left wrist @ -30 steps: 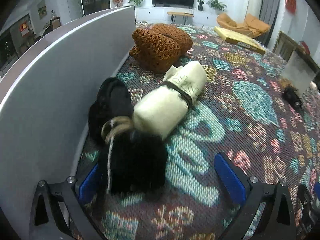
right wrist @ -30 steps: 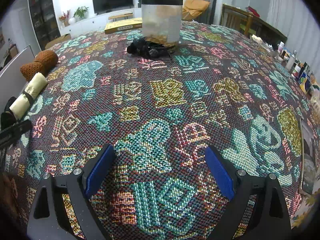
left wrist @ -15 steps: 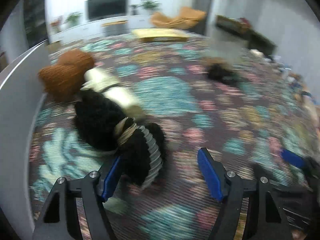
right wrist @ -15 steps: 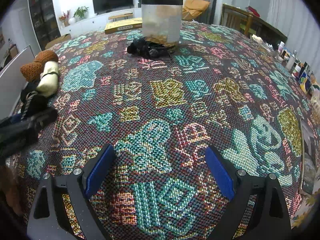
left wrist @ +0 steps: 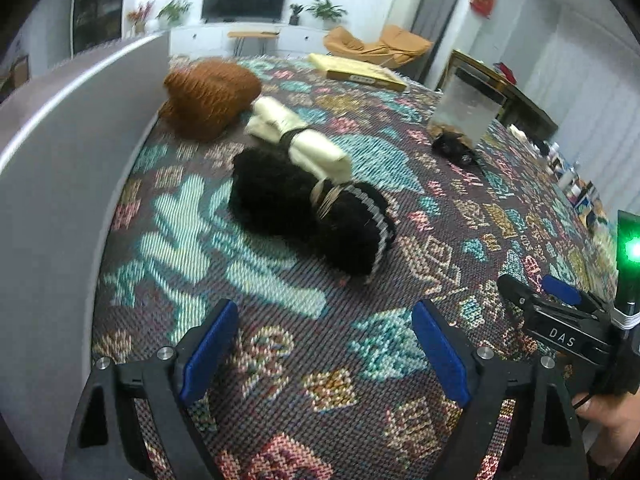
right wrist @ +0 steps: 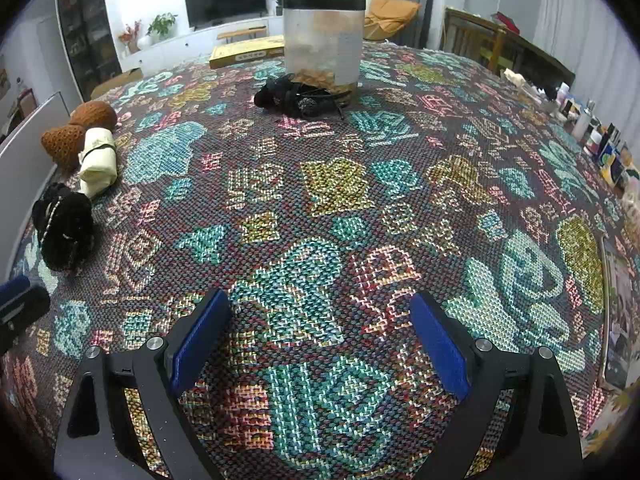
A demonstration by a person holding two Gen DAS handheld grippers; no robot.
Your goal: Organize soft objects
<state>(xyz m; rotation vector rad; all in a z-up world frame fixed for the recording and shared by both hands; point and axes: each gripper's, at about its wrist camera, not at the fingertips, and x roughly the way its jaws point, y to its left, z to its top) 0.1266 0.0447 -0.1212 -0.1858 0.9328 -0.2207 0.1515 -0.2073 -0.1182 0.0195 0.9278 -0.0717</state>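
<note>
Jaws of the left gripper (left wrist: pixel 326 354), just reopening, stood empty short of the black bundle (left wrist: pixel 310 210), apparently freshly released beside the cream roll (left wrist: pixel 300 144); right gripper (right wrist: pixel 320 346) gaped idle.

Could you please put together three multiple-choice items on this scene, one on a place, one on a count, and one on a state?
1. Where does the black tangled item lie?
A. At the foot of the clear container
B. Against the grey panel
C. Between the right tongs

2. How many rolled soft bundles lie in the row beside the grey panel?
A. One
B. Three
C. Five

3. How do the left tongs stand?
A. Shut on the black fuzzy roll
B. Shut on the cream roll
C. Open, with only tablecloth between them

Answers:
1. A, it rests touching the container's base.
2. B, the orange knit roll, the cream roll and the black fuzzy roll.
3. C, the jaws have just been opening and the black fuzzy roll lies clear ahead of them.
</note>
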